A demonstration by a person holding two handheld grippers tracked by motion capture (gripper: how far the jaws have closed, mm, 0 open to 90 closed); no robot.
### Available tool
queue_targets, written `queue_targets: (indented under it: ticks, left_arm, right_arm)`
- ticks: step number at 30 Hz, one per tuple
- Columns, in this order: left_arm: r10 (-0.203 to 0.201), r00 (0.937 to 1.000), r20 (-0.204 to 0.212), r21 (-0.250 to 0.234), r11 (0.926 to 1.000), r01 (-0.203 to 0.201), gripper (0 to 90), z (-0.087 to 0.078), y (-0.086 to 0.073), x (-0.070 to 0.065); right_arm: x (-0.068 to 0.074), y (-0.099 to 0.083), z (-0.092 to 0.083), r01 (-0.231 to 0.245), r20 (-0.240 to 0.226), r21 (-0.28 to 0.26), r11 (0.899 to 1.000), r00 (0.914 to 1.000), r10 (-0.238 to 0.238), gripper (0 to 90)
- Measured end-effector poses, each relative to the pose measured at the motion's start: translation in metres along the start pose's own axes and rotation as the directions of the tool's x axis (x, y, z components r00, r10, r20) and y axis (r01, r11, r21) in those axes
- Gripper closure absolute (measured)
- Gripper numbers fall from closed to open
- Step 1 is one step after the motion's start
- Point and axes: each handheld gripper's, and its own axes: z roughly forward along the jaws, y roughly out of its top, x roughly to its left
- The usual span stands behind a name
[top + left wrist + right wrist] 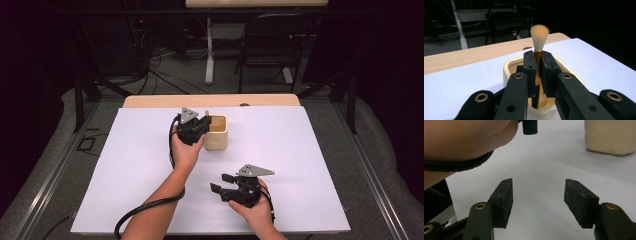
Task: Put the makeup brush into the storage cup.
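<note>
Left gripper (537, 72) clamped the gold-handled, cream-bristled brush (539, 37) upright over the cream square cup (511, 65). Right gripper (537, 203) wide open, empty. Risk: handle slipping if released off-centre.

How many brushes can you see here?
1. The brush stands upright, bristles up, clamped in the left tongs over the cream cup. More could hide inside the cup.

We see the white sheet (300, 150) on the bench bare right of the cream cup (218, 135); room to pass there. The left gripper (538, 72), jaws closed on a brush (539, 40), sits over the cup's mouth. The left forearm (165, 200) crosses the sheet's near-left. The right gripper (537, 202), jaws apart, faces bare sheet.
</note>
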Motion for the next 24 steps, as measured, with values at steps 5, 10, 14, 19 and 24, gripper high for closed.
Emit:
queue_targets:
  ticks: [5, 10, 14, 19, 24]
  left_arm:
    - [0.001, 1.0000, 0.002, 0.000, 1.0000, -0.001, 83.5, -0.0002, -0.0001, 0.0003]
    - [0.000, 1.0000, 0.002, 0.002, 1.0000, 0.000, 83.4, -0.0003, -0.0003, 0.0003]
    - [0.001, 1.0000, 0.001, 0.003, 1.0000, -0.001, 83.4, 0.0001, -0.0010, -0.0002]
    - [0.003, 1.0000, 0.000, 0.007, 1.0000, -0.003, 83.3, 0.0005, -0.0013, -0.0003]
    - [0.006, 1.0000, -0.001, 0.012, 0.9999, -0.006, 83.2, 0.0008, -0.0012, -0.0009]
  right_arm:
    - [-0.0001, 0.0001, -0.0003, 0.000, 0.002, 0.002, 1.000, 1.0000, 0.000, 40.1]
    - [-0.0002, -0.0001, 0.0001, 0.002, 0.003, 0.001, 1.000, 1.0000, -0.002, 40.1]
    - [-0.0002, -0.0001, -0.0005, 0.001, 0.003, 0.012, 1.000, 1.0000, -0.001, 40.1]
    - [-0.0006, -0.0002, -0.0002, 0.002, 0.003, 0.008, 1.000, 1.0000, -0.002, 40.1]
    - [0.0001, -0.0005, 0.0004, -0.009, 0.001, 0.004, 1.000, 1.0000, 0.009, 40.1]
